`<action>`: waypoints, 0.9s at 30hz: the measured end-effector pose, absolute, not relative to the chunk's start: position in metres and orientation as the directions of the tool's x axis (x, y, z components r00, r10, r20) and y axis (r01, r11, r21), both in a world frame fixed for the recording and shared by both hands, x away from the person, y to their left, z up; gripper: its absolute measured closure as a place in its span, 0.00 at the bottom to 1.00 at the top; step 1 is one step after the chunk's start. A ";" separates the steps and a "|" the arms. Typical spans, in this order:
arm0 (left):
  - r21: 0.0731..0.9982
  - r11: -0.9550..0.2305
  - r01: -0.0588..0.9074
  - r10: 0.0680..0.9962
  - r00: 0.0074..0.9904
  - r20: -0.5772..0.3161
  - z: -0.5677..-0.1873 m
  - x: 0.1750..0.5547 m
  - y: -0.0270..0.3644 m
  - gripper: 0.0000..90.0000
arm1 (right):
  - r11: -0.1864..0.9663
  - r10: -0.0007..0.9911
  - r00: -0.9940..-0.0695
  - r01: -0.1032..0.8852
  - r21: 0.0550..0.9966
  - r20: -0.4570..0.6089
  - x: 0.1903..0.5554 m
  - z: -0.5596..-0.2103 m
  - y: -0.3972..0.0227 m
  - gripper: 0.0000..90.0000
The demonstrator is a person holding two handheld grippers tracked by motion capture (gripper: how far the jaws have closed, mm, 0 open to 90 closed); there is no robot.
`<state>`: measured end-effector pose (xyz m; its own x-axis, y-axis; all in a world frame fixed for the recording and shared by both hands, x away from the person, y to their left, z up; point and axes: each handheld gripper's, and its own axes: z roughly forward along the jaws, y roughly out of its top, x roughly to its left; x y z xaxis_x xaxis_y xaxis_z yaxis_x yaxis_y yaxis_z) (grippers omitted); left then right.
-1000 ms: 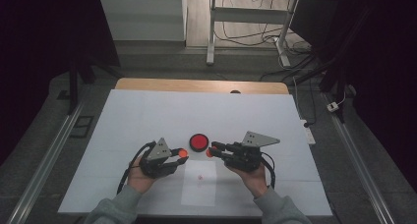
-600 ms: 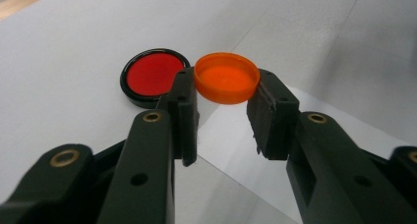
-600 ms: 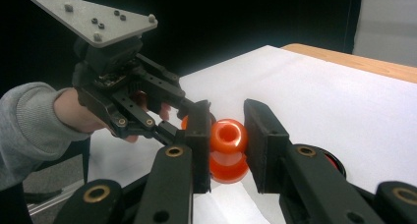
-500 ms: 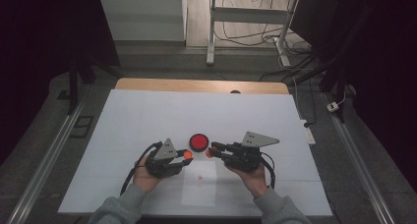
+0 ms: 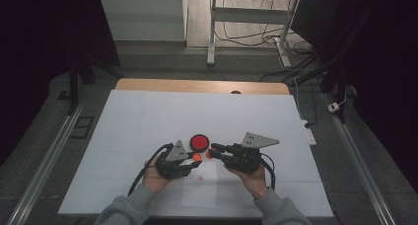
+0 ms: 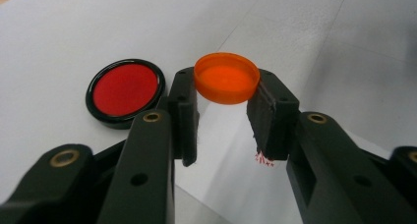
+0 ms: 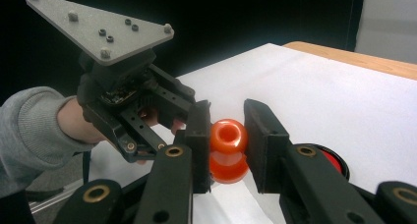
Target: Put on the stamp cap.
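Observation:
My left gripper (image 6: 227, 86) is shut on a shallow orange cap (image 6: 226, 78), gripping it by its rim with the hollow side facing the camera. My right gripper (image 7: 227, 117) is shut on a small orange spool-shaped piece (image 7: 227, 135) with a hole in its end. In the high view the left gripper (image 5: 195, 158) and right gripper (image 5: 212, 153) point at each other near the table's front middle, with the cap (image 5: 196, 157) and the orange piece (image 5: 208, 154) a short gap apart. A red disc with a black rim (image 5: 199, 142) lies flat just behind them.
A white sheet (image 5: 148, 116) covers the table, with a wooden edge (image 5: 197, 86) at the far side. A small paper with a red mark (image 5: 199, 180) lies below the grippers. The left gripper's grey plate (image 7: 98, 25) shows in the right gripper view. Metal rails (image 5: 44, 166) flank the table.
My left gripper has moved to the right with the orange cap, closing the gap to the right gripper. The right gripper has stayed in place.

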<state>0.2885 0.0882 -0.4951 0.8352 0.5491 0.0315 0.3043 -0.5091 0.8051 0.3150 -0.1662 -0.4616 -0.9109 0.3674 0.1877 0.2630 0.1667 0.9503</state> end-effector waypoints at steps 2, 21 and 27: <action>0.804 -0.511 0.303 0.546 0.837 0.032 -0.495 0.289 0.086 0.72 | 0.167 0.367 -0.911 0.262 0.950 0.187 0.315 -0.462 -0.166 0.80; 0.801 -0.529 0.280 0.519 0.854 0.043 -0.495 0.290 0.069 0.72 | 0.171 0.366 -0.912 0.264 0.949 0.187 0.315 -0.463 -0.165 0.80; 0.803 -0.529 0.274 0.510 0.859 0.043 -0.494 0.290 0.064 0.72 | 0.175 0.364 -0.912 0.267 0.948 0.189 0.315 -0.464 -0.165 0.80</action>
<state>0.2898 0.0635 -0.4940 0.8590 0.5102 0.0427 0.2741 -0.5286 0.8034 0.3148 -0.1645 -0.4636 -0.9119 0.3643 0.1891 0.2665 0.1753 0.9478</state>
